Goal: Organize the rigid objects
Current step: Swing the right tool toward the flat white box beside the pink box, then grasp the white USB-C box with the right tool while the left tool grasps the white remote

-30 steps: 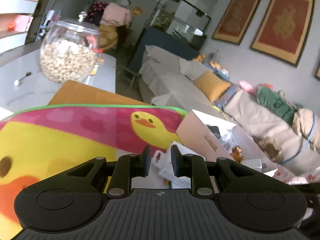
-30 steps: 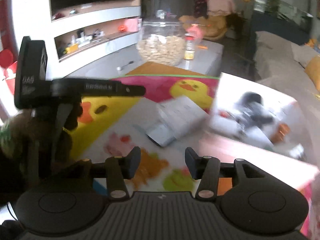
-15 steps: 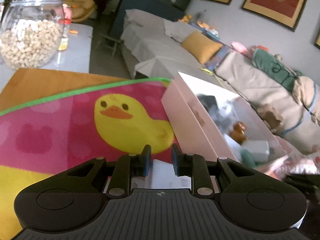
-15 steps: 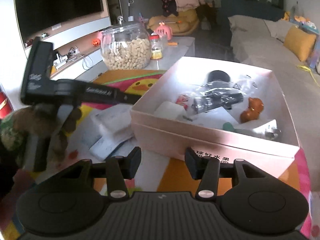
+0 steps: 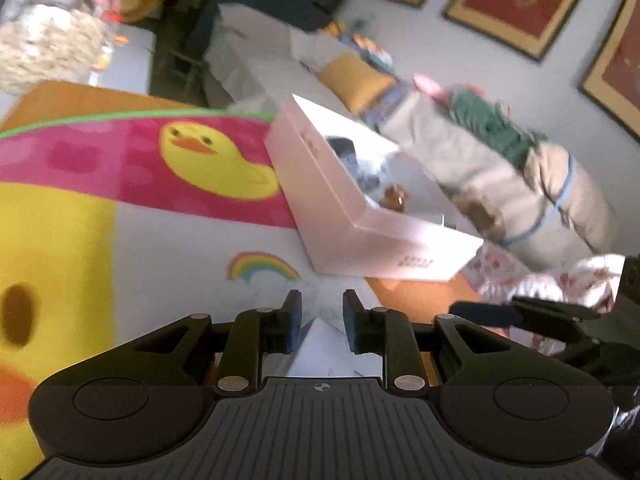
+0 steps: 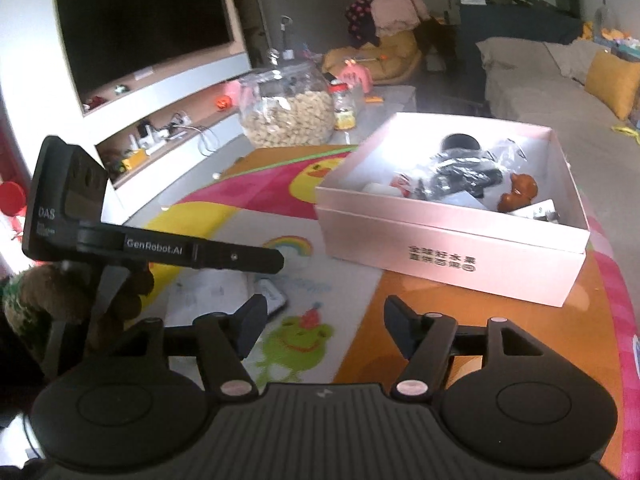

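A pink cardboard box (image 6: 452, 240) stands on a colourful duck play mat (image 6: 256, 196); it holds several small objects, among them a brown figurine (image 6: 518, 194) and black bagged items (image 6: 464, 174). The box also shows in the left wrist view (image 5: 360, 220). My left gripper (image 5: 318, 322) has its jaws narrowly apart over a white flat package (image 5: 320, 344) on the mat; I cannot tell if it grips it. The same package (image 6: 224, 292) lies under the left gripper's body (image 6: 120, 240) in the right wrist view. My right gripper (image 6: 322, 326) is open and empty, hovering above the mat in front of the box.
A large glass jar of nuts (image 6: 288, 116) and a small bottle (image 6: 344, 106) stand on the grey table beyond the mat. A sofa with cushions (image 5: 500, 168) lies past the box. A TV wall unit (image 6: 140, 32) is at the far left.
The left gripper has drawn back and lowered towards the mat, so the white package now lies between its fingers. The right gripper has pulled back from the box and opened wider.
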Motion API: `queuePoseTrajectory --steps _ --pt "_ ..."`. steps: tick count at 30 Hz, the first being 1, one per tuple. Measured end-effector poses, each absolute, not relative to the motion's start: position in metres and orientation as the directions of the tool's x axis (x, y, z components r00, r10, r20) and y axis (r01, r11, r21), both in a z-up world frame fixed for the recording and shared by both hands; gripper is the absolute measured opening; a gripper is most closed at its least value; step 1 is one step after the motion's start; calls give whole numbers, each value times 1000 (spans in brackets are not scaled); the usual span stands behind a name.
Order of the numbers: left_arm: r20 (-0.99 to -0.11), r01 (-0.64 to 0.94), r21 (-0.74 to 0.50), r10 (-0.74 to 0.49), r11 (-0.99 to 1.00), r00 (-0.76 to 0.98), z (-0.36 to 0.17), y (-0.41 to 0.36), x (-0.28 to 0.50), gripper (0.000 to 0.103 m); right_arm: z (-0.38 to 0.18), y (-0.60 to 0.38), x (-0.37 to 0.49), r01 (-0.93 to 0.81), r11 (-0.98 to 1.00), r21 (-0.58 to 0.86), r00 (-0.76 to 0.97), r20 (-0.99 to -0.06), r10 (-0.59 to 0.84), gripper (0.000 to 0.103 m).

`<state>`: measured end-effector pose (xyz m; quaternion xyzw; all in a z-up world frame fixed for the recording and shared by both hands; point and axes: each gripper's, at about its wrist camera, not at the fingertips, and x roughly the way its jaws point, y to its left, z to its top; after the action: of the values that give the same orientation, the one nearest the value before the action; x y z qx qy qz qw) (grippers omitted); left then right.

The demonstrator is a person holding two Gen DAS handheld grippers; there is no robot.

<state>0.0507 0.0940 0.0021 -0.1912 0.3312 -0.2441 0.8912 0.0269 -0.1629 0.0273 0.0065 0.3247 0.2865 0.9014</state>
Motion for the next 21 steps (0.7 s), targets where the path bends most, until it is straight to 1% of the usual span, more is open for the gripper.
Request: queuePoseTrajectory --steps 2,4,7,9,12,15,17,18,21 --pt "-460 257 -492 -499 832 734 12 111 32 25 33 -158 17 -549 815 187 616 -569 545 71" --pt "-435 185 -460 -402 868 805 22 129 14 25 39 -147 9 -595 791 138 609 -565 557 72" --pt "-423 85 -453 -297 888 856 28 154 -6 25 42 -122 -3 -651 757 57 605 -563 563 75" --pt "-430 42 -461 -264 886 863 28 165 -15 25 41 -105 -1 -667 743 58 584 -579 570 75" --pt "-441 21 -446 -239 895 865 25 168 -22 25 32 -79 7 -670 737 89 541 -621 567 76" --pt "-453 33 -438 -253 898 855 21 163 -24 25 20 -57 12 -678 735 14 553 -650 522 76" --pt "-476 37 -406 -246 913 844 20 156 -23 25 10 -53 12 -674 738 -11 546 -681 488 74" --pt "-487 37 -385 -237 922 841 20 152 -22 25 10 -56 9 -669 743 -19 562 -668 489 70" --pt "-508 51 -337 -227 940 831 19 141 -23 25 18 -73 4 -654 756 26 562 -653 508 69"
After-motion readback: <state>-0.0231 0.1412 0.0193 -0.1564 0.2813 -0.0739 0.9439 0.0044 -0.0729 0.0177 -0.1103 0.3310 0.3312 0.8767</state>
